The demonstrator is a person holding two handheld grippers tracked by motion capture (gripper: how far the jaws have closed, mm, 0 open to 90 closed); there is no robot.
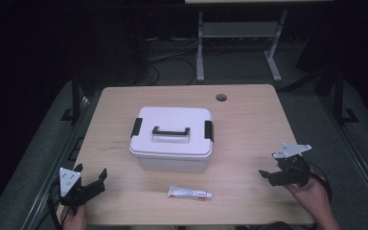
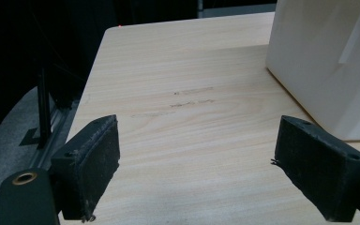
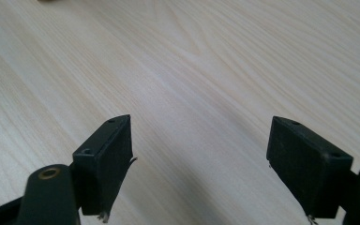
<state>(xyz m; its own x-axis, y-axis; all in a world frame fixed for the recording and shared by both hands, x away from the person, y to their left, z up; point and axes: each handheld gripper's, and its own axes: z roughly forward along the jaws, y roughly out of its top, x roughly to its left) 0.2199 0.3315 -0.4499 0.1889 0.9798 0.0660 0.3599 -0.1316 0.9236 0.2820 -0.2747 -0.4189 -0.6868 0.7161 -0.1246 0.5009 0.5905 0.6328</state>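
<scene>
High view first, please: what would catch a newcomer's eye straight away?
A white lidded box with a black handle and side clips sits shut in the middle of the wooden table. A small white tube lies just in front of it. The left gripper and right gripper wait open at the near corners, holding nothing.

High overhead; claw views close over table [image 1: 249, 124]

Bench [image 1: 249, 139]: pale wood grain. Box [image 1: 172, 141]: white, with black handle [image 1: 171, 131] and black latches. Tube [image 1: 189, 193] in front of box: white, red print, white cap. Both tools [image 1: 90, 178] [image 1: 270, 176]: black, grey plates on top.
</scene>
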